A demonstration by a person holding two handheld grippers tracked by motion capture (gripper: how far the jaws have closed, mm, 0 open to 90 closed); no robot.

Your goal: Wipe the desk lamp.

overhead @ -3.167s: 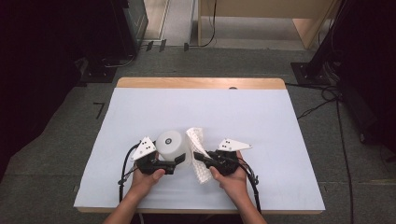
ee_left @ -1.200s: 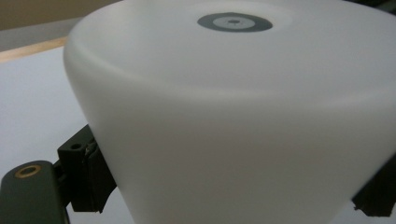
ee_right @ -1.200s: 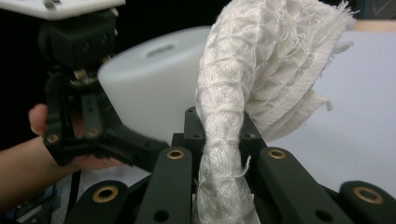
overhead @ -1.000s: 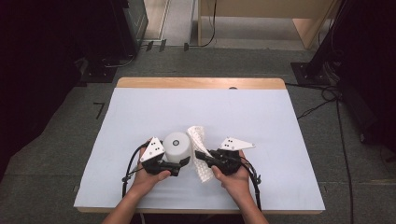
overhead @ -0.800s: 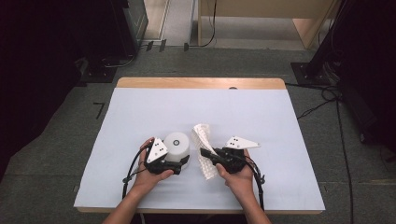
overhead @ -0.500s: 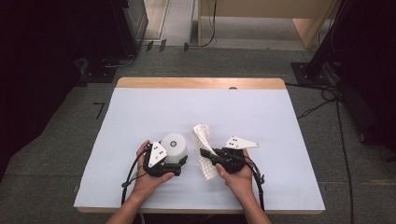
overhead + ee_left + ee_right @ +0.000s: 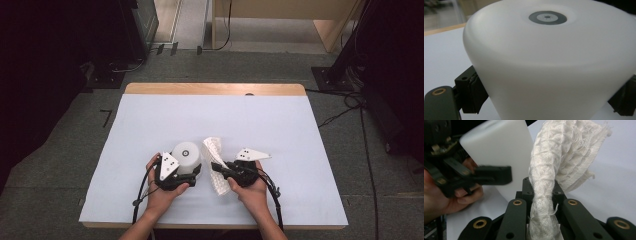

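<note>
Fingers: left gripper (image 7: 192,173) just closing onto white cup (image 7: 186,156) | right gripper (image 7: 216,167) level, clamping cloth (image 7: 215,165)

Table (image 7: 300,130) carried a sheet cover, bare wood strip showing along its far edge. Near the front edge, left of centre, stood the cup-shaped container (image 7: 186,156), base up, with the left gripper (image 7: 187,172) on its near side, one jaw at either flank of it. Just right of the container sat the waffle-weave cloth (image 7: 216,165), pinched upright between the jaws of the right gripper (image 7: 216,167). Cloth rose beside the container, close to it; contact could not be judged. Both hands came in from the near edge.
</note>
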